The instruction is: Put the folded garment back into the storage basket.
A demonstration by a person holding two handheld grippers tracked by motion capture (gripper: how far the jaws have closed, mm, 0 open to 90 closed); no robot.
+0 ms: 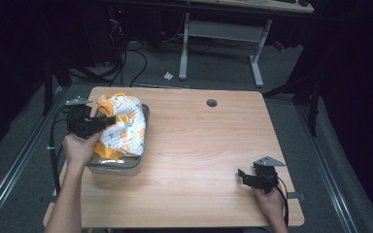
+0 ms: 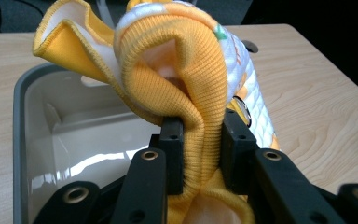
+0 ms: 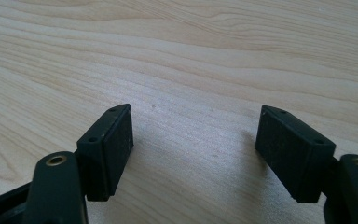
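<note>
- Currently the left gripper (image 2: 200,140) is clamping a fold of the garment's (image 1: 124,127) ribbed orange hem, both pads pinching the fabric tight in the left gripper view.
- Garment is a small white piece with orange trim and a printed pattern; it is sitting bunched over the grey bin (image 1: 119,167) at the table's (image 1: 199,145) left side.
- In the high view most of the cloth is piling on top of the bin, some of it hanging over the right rim rather than sitting inside.
- In the left gripper view the bin's (image 2: 21,140) inside is showing white and bare below the pinched fold, so the cloth is not lying on the bottom yet.
- Right gripper (image 1: 250,177) is resting near the table's front right corner, well apart from the bin; its jaws are standing wide apart over bare wood, holding nothing.
- Progress, my read: the grab is done and the garment is over the bin, so roughly the back half of a put-it-in-the-bin job.
- Remaining, as I judge it: lowering the cloth fully inside, tucking in the part over the right rim, then letting go.
- Risk: releasing now is likely leaving cloth draped across the rim.
</note>
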